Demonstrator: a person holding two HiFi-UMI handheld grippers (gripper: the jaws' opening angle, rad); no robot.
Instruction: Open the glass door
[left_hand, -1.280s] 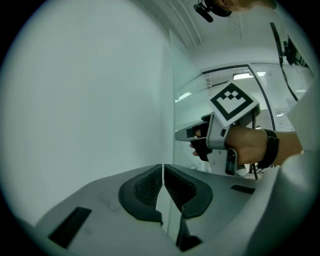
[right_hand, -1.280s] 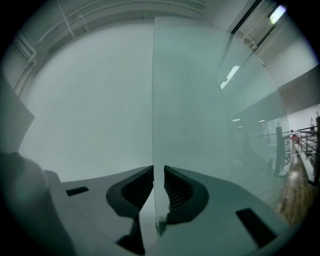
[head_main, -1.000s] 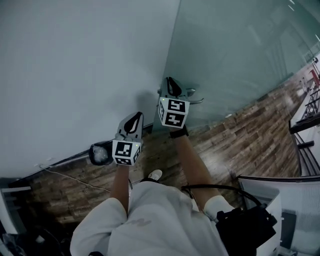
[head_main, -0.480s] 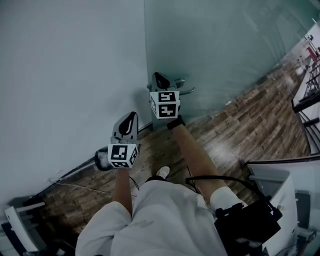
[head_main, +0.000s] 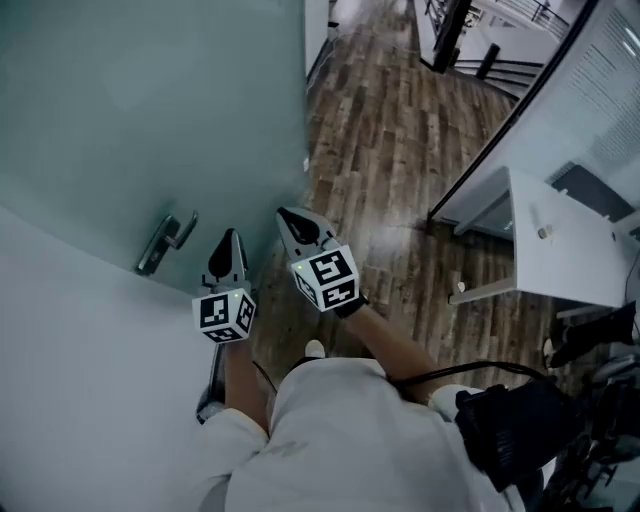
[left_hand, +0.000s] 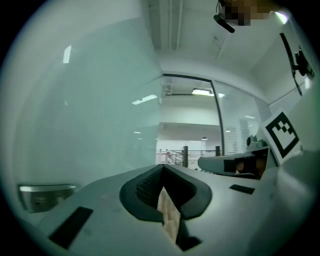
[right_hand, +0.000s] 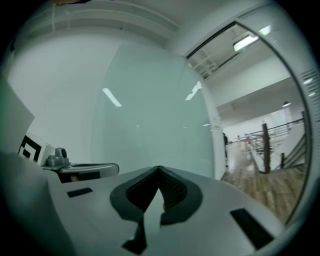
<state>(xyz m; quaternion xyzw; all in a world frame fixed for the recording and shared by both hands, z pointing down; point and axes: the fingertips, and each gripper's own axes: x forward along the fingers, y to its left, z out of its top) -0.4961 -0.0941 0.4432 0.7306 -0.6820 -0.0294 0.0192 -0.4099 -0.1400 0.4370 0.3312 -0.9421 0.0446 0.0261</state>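
Observation:
The frosted glass door (head_main: 150, 120) stands swung open at the left of the head view, its metal lever handle (head_main: 165, 243) free. My left gripper (head_main: 228, 240) is just right of the handle and not touching it. My right gripper (head_main: 290, 216) is farther right, over the wooden floor. Both point level toward the doorway, and their jaws are closing, tips together with nothing between them. The left gripper view shows the left gripper (left_hand: 162, 169) beside the glass, with the handle (left_hand: 45, 194) at lower left. The right gripper (right_hand: 160, 170) faces the glass and the opening beyond.
Wood-plank floor (head_main: 390, 150) runs through the doorway toward dark railings (head_main: 450, 30). A white desk with a glass partition (head_main: 560, 240) stands at the right. A black bag (head_main: 520, 430) hangs at the person's right hip. A white wall (head_main: 90, 380) is at lower left.
The right gripper was at the door handle and has come off it. The door has swung open to the left, and both grippers have moved away toward the opening.

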